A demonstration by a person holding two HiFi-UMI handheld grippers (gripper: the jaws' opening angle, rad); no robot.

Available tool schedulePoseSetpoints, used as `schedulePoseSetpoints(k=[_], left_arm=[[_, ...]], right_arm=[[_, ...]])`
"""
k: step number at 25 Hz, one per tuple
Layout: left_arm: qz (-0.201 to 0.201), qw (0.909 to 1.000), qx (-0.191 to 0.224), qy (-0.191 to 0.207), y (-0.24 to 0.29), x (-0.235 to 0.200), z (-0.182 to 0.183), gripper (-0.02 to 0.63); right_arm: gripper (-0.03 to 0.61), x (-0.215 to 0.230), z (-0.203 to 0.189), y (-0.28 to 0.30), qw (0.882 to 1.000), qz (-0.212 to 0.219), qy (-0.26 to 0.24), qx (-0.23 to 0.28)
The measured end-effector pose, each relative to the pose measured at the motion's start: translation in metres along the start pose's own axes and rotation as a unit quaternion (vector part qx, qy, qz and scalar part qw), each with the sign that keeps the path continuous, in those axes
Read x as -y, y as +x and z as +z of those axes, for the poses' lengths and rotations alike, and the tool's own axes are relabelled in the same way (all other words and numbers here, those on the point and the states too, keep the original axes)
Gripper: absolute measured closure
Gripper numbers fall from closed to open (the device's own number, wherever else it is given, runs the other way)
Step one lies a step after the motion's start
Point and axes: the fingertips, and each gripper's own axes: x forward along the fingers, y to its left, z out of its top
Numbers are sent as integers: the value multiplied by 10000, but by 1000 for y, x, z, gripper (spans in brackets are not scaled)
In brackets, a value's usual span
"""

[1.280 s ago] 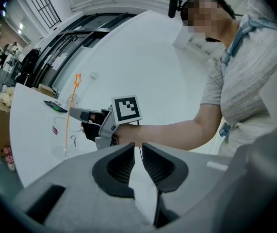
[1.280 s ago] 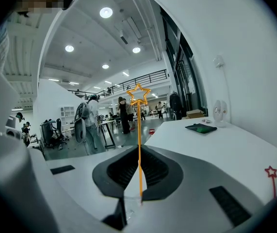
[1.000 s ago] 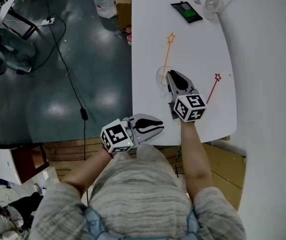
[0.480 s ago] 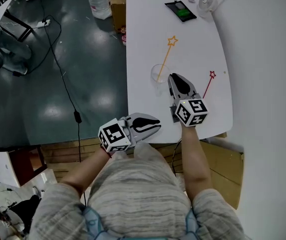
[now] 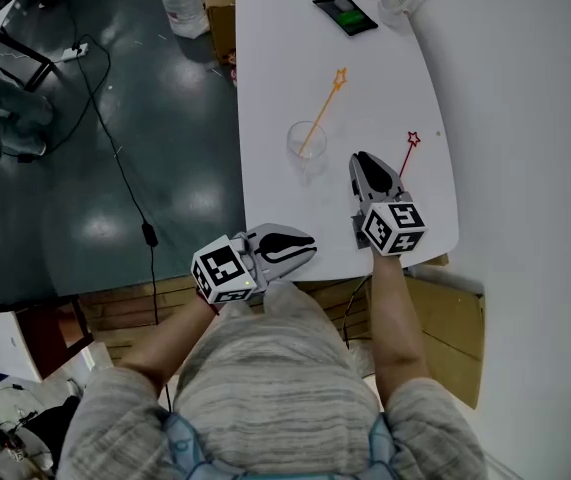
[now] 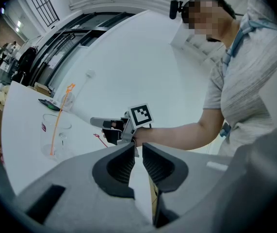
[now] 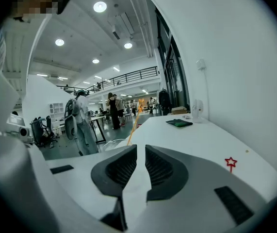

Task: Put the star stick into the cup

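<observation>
Right claw (image 5: 363,158), closed and empty, has withdrawn rightward from the cup (image 5: 305,141). Orange star stick (image 5: 323,108) stands in it. Red star stick (image 5: 406,153) remains on the table (image 5: 285,48). Left claw (image 5: 308,247) closed, idle.

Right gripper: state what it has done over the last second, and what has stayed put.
The right gripper has drawn away from the clear plastic cup, to the person's right, towards the red star stick on the white table. Its fingers are closed and empty. Unchanged: the orange star stick leans in the cup, the red one lies flat, and the left gripper hangs at the table's near edge.
</observation>
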Motion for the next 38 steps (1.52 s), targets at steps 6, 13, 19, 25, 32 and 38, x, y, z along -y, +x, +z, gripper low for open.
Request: schedulePoseSetpoints(k=[6, 13, 19, 25, 32, 38], left_arm=[[-28, 10000, -43, -7, 1, 4, -2, 555], [-22, 9999, -83, -60, 4, 2, -5, 555], [-52, 9998, -143, -109, 9, -2, -7, 555], [-70, 9997, -214, -128, 18, -6, -12, 555], [-60, 9995, -266, -154, 19, -9, -13, 555], [-48, 9995, -275, -175, 20, -10, -13, 555]], right_arm=[[560, 38, -12, -17, 9990, -391, 32, -204], [544, 92, -29, -29, 9945, -901, 151, -503], [505, 138, -46, -35, 9873, -1340, 314, -796], [499, 175, -75, -33, 9757, -1750, 552, -1196], [497, 207, -105, -26, 9547, -2126, 981, -1835], [497, 216, -111, -18, 9437, -2262, 1052, -2171]])
